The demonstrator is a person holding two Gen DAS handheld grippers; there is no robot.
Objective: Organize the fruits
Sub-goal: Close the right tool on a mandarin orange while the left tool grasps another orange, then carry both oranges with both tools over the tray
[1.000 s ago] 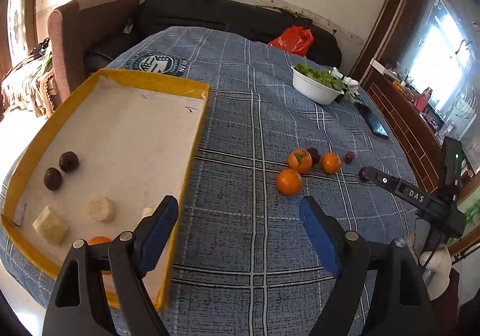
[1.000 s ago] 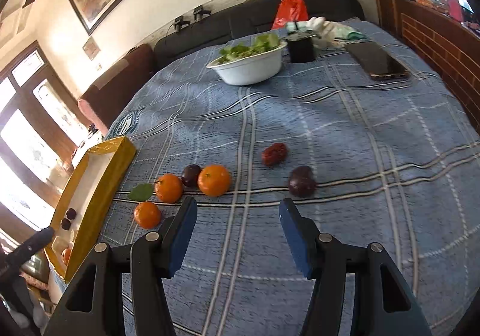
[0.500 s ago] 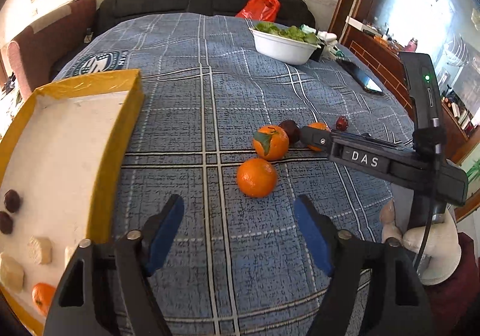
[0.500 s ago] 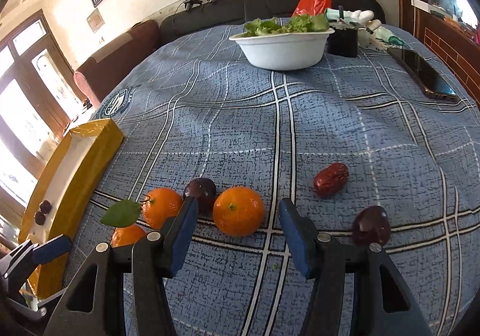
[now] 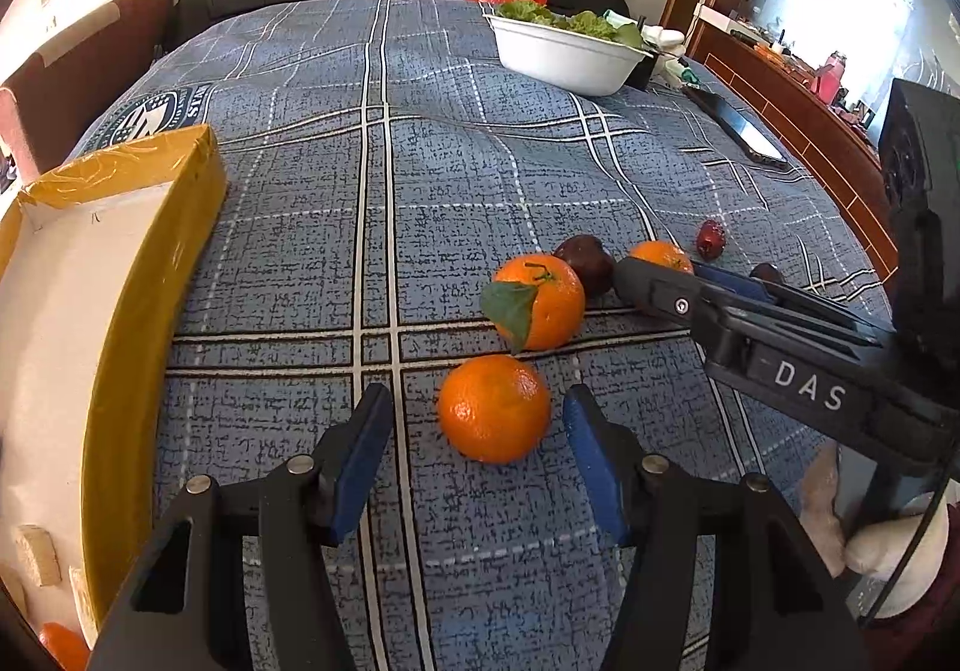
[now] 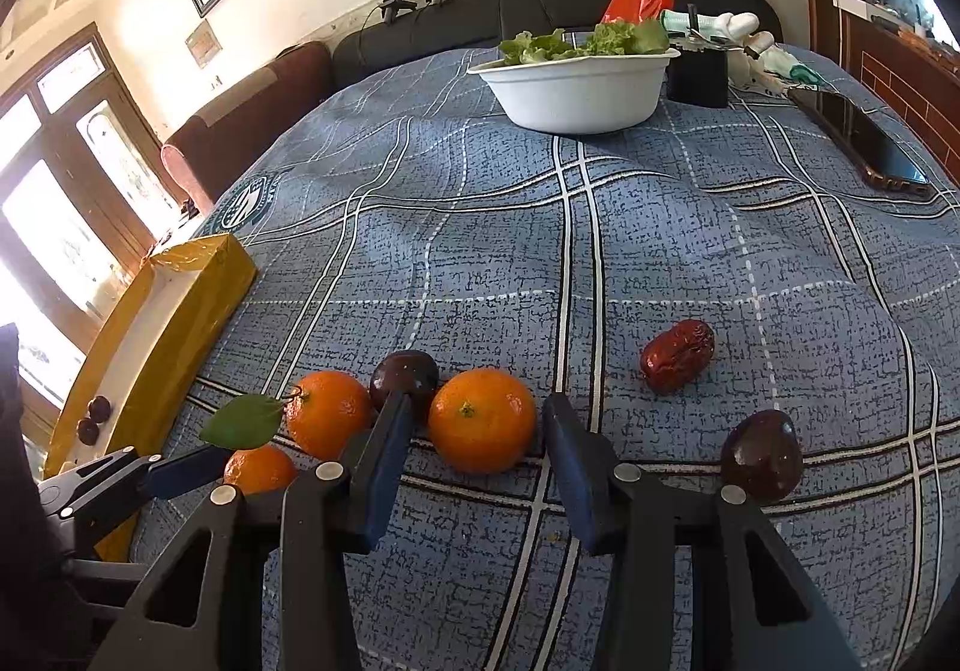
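Three oranges lie on the blue plaid cloth. My left gripper [image 5: 475,398] straddles the nearest orange [image 5: 495,408]; its jaws are closing, with a sliver of cloth still showing on each side of the fruit. My right gripper [image 6: 477,401] straddles another orange [image 6: 483,419], jaws closing too, pads close beside it but not pressing. Between these lies a leafed orange [image 5: 540,299] with a dark plum [image 6: 403,377] behind it. A red date [image 6: 678,354] and a second dark fruit [image 6: 761,455] lie to the right. The yellow tray [image 5: 150,251] stands at the left.
A white bowl of lettuce [image 6: 576,89] and a black box stand at the far side, and a phone [image 6: 858,143] lies at the far right. The tray holds several small items. A sofa runs behind the table. A gloved hand holds the right gripper's handle.
My left gripper swung right from the tray and sank to the near orange, jaws narrowing. My right gripper came forward around its orange, then held still while its jaws narrowed.
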